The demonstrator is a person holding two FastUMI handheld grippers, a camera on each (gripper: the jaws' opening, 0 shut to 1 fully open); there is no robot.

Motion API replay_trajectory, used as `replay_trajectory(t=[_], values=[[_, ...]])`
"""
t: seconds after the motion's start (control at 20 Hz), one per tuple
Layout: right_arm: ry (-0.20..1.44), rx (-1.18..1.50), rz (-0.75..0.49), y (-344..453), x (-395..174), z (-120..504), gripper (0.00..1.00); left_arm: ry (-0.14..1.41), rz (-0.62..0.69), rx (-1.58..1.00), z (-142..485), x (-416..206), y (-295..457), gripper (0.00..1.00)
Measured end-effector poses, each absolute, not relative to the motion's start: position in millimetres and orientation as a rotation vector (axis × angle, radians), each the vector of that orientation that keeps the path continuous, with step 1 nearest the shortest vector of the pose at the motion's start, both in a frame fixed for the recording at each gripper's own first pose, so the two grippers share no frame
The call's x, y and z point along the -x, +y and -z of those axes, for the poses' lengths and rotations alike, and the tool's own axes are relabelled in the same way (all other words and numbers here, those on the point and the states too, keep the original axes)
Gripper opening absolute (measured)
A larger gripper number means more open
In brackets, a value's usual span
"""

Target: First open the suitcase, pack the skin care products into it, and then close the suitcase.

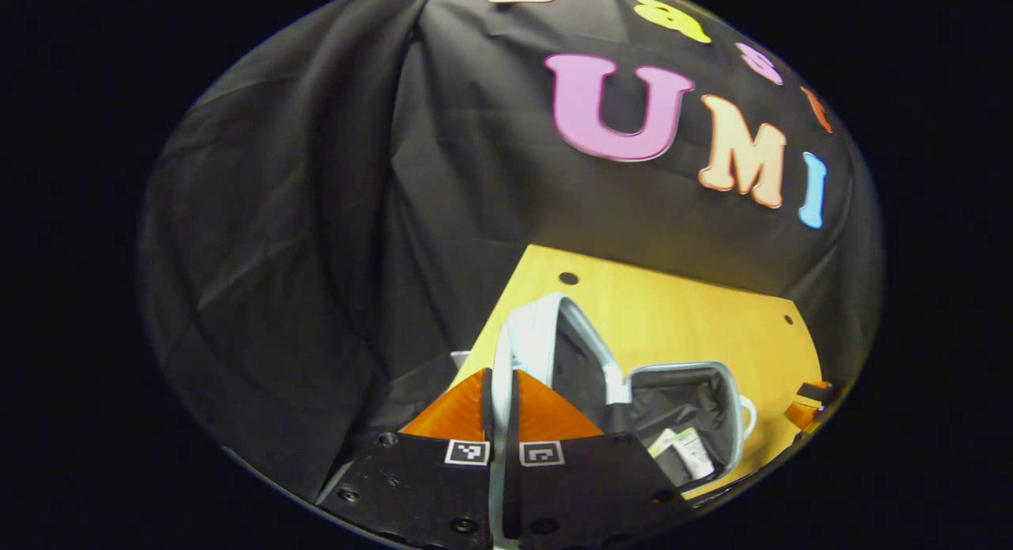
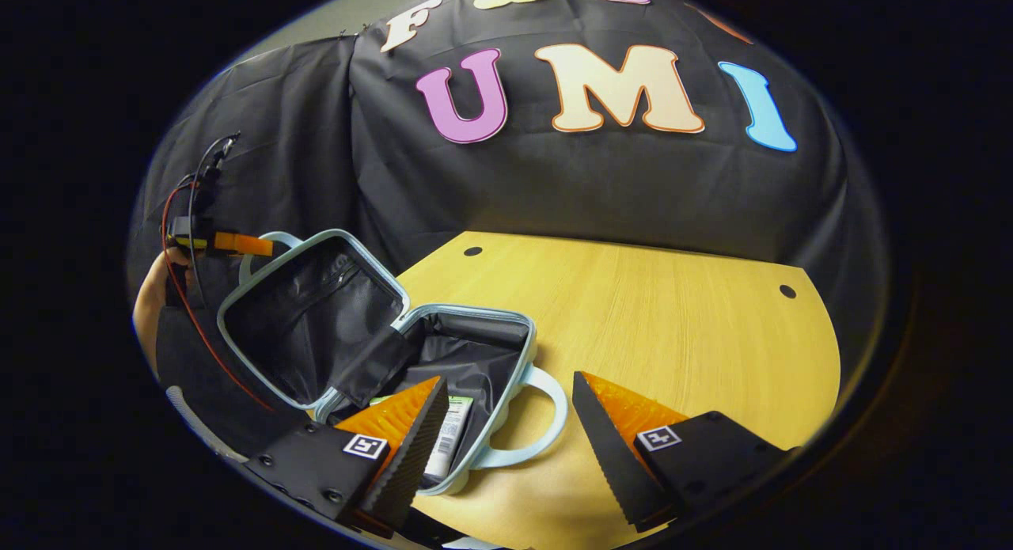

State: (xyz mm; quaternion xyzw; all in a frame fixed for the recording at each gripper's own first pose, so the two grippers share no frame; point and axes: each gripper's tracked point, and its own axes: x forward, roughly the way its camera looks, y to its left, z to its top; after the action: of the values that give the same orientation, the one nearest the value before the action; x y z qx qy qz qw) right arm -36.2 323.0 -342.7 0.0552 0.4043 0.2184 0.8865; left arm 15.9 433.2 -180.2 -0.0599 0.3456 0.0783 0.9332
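A small pale blue suitcase lies open on the wooden table (image 2: 673,320). Its lid (image 2: 309,320) stands tilted up, and its dark-lined base (image 2: 475,336) holds a white skin care tube (image 2: 453,435). In the left gripper view the lid (image 1: 546,348) rises just ahead, and its pale edge runs between the fingers of my left gripper (image 1: 500,373), which is shut on it. The base (image 1: 688,400) beyond holds skin care products (image 1: 682,449). My right gripper (image 2: 506,419) is open over the base's front handle (image 2: 542,423), with nothing between its fingers. The left gripper (image 2: 233,243) sits at the lid's top edge.
A hand (image 2: 150,305) holds the left gripper, with red and black wires (image 2: 186,218) trailing from it. The right gripper (image 1: 807,407) appears at the table's far edge in the left gripper view. Bare tabletop (image 1: 681,312) with small holes stretches behind and right of the suitcase.
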Motion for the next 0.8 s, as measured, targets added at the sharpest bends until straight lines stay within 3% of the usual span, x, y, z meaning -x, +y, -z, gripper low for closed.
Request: replay_trajectory(t=[0.45,0.8], values=[[0.799,-0.129,-0.456,257,29,328,0.98,0.631,0.076,0.184,140,-36,282,0.00],[0.791,-0.119,-0.395,198,34,325,0.98,0.645,0.240,0.266,159,-42,177,0.00]])
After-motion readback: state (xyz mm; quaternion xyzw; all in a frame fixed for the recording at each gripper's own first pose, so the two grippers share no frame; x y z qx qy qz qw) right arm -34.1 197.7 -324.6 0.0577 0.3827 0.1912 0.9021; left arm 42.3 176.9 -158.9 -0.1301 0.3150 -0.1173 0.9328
